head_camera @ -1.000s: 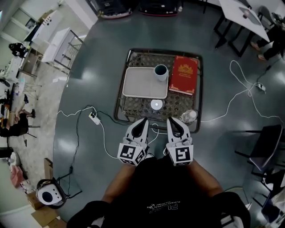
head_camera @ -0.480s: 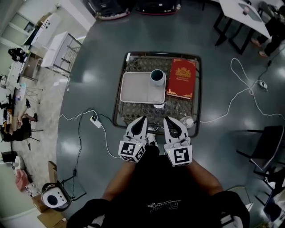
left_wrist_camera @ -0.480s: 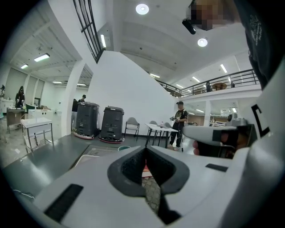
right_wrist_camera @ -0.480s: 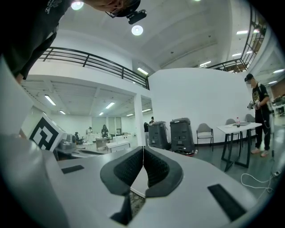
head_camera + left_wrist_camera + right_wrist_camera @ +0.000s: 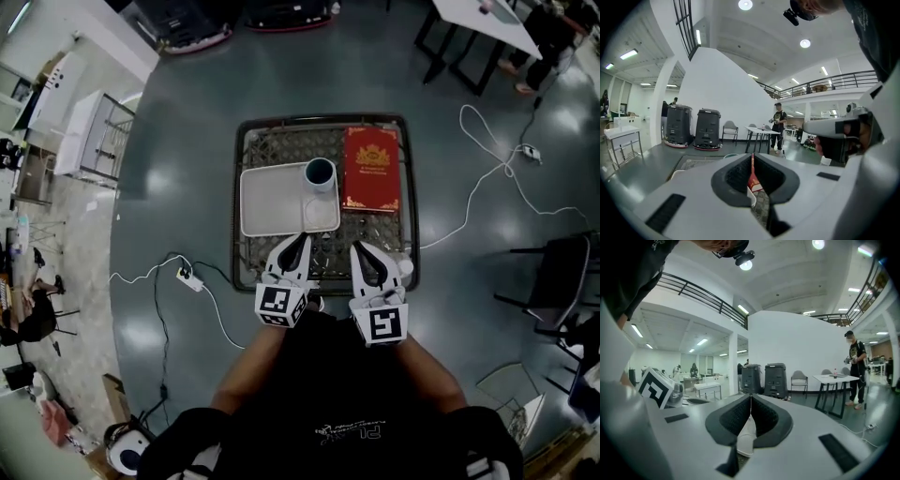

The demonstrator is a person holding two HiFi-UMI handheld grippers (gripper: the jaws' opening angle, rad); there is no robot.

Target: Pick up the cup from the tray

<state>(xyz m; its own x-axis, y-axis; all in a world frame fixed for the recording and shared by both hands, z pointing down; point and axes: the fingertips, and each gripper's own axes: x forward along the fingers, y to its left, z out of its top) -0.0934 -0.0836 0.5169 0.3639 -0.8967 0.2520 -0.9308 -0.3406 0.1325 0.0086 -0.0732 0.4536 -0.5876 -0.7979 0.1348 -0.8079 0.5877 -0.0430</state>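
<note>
A dark-blue cup (image 5: 320,173) with a pale rim stands upright on the far right corner of a cream tray (image 5: 277,202). The tray lies on a low wire-mesh table (image 5: 249,263). Both grippers are held side by side over the table's near edge, well short of the cup. My left gripper (image 5: 299,243) is shut and empty, its tip just at the tray's near edge. My right gripper (image 5: 361,250) is also shut with nothing in it. The left gripper view shows its jaws (image 5: 752,160) pressed together, and the right gripper view shows the same (image 5: 750,401).
A red book (image 5: 371,171) lies on the table right of the tray. A clear bottle (image 5: 405,267) sits at the table's near right corner. A power strip (image 5: 185,275) and white cables (image 5: 487,155) lie on the floor. A chair (image 5: 561,281) stands to the right. A person (image 5: 778,126) stands far off.
The table has drawn closer in the head view. The gripper tips, earlier short of it, now reach over its near edge. Both stay shut.
</note>
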